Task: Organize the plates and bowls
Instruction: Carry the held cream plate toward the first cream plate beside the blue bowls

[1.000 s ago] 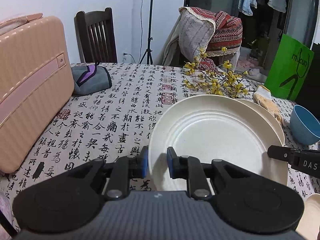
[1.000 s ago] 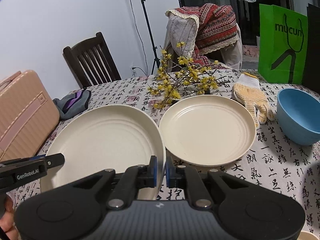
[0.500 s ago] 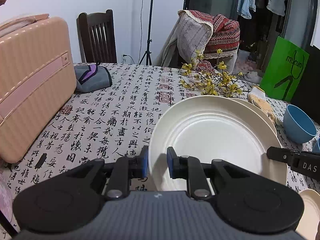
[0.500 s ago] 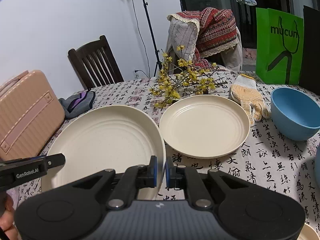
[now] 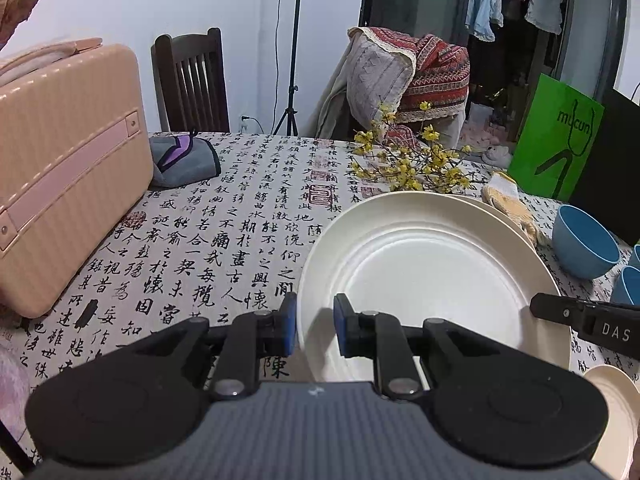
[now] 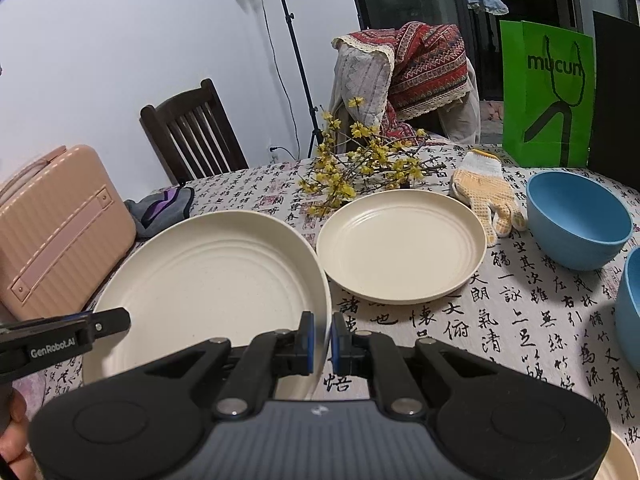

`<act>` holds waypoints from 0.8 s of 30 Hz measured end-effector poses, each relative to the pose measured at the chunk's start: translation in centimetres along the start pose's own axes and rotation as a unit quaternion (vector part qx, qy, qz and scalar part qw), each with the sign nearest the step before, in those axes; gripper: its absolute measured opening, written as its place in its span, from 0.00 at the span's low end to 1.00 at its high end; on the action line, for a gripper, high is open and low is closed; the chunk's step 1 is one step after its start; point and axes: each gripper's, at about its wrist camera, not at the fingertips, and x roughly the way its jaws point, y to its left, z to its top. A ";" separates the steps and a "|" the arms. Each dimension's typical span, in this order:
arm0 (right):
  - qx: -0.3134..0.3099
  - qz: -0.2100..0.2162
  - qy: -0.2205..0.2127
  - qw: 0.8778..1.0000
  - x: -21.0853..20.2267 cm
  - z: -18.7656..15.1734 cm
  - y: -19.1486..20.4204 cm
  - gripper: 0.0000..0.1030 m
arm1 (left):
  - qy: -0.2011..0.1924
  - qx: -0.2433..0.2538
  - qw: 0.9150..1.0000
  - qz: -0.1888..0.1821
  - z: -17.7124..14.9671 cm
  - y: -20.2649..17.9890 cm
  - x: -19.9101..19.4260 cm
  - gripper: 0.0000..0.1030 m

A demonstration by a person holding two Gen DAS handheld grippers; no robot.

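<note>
A large cream plate [image 5: 432, 288] [image 6: 208, 280] hangs just above the table, held by both grippers at opposite rims. My left gripper [image 5: 315, 320] is shut on its left rim, and its finger also shows at the left of the right wrist view as the left gripper [image 6: 68, 336]. My right gripper [image 6: 322, 340] is shut on the right rim. A smaller cream plate [image 6: 400, 248] [image 5: 500, 208] lies flat on the table just beyond. A blue bowl [image 6: 576, 220] [image 5: 584, 240] stands to the right of it, with a second blue bowl [image 6: 630, 304] at the right edge.
A pink suitcase [image 5: 68, 176] fills the table's left side, with a grey pouch [image 5: 184, 160] behind it. Yellow flower twigs [image 6: 360, 168] and a knit glove [image 6: 484, 192] lie behind the plates. A green bag [image 6: 548, 92] stands at the back right. Another cream dish [image 5: 612, 412] sits near the front right.
Both grippers have drawn back together toward the near side with the large plate held between them. The second blue bowl has come into view at the right.
</note>
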 end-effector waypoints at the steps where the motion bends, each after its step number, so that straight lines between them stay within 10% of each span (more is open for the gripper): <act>1: 0.001 0.000 0.000 1.000 -0.1 -0.1 -0.1 0.08 | 0.000 0.001 1.000 0.000 -0.1 0.0 -0.1 0.19; 24: 0.000 -0.006 -0.021 1.000 -4.0 -2.5 -1.7 0.09 | -0.022 0.011 1.000 -0.015 -2.2 -2.5 -3.9 0.19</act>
